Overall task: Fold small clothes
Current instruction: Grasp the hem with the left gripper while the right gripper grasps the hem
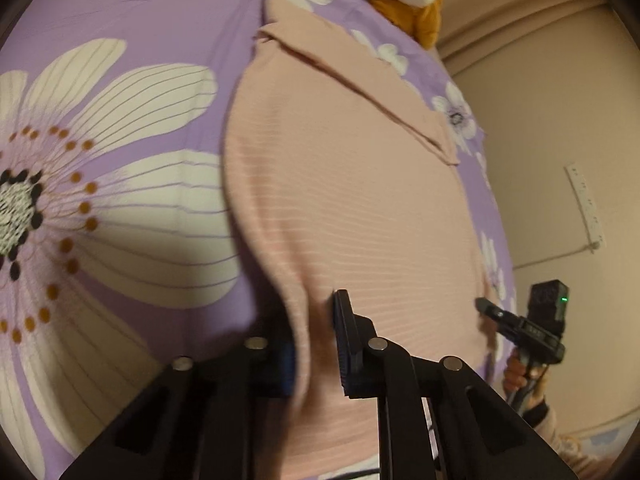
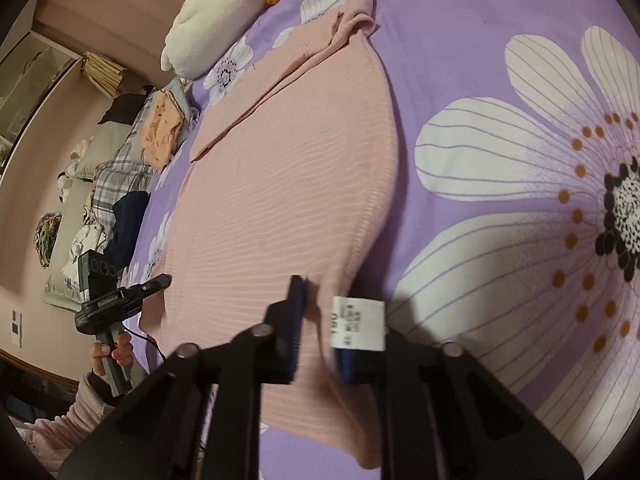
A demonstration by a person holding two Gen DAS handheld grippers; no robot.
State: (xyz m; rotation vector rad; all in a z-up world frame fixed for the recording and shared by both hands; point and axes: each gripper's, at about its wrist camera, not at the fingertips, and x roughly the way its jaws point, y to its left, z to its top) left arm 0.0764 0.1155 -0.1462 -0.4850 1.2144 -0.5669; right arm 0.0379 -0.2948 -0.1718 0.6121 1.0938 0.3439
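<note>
A pink ribbed garment (image 1: 352, 200) lies spread flat on a purple bedsheet with big white flowers (image 1: 120, 128); its collar end points away from me. My left gripper (image 1: 314, 332) is shut on the garment's near left edge, and a raised fold of cloth is pinched between the jaws. In the right wrist view the same garment (image 2: 288, 168) is gripped at its near right corner by my right gripper (image 2: 320, 312), shut on the cloth beside a white care label (image 2: 358, 322). Each gripper shows in the other's view: the right gripper (image 1: 484, 304) and the left gripper (image 2: 160, 280).
A white and orange plush toy (image 2: 216, 20) lies at the head of the bed. A pile of other clothes (image 2: 160, 132) sits along the bed's far side. A hand (image 2: 116, 352) in a pink sleeve holds the left gripper's handle. A power strip (image 1: 586, 208) hangs on the wall.
</note>
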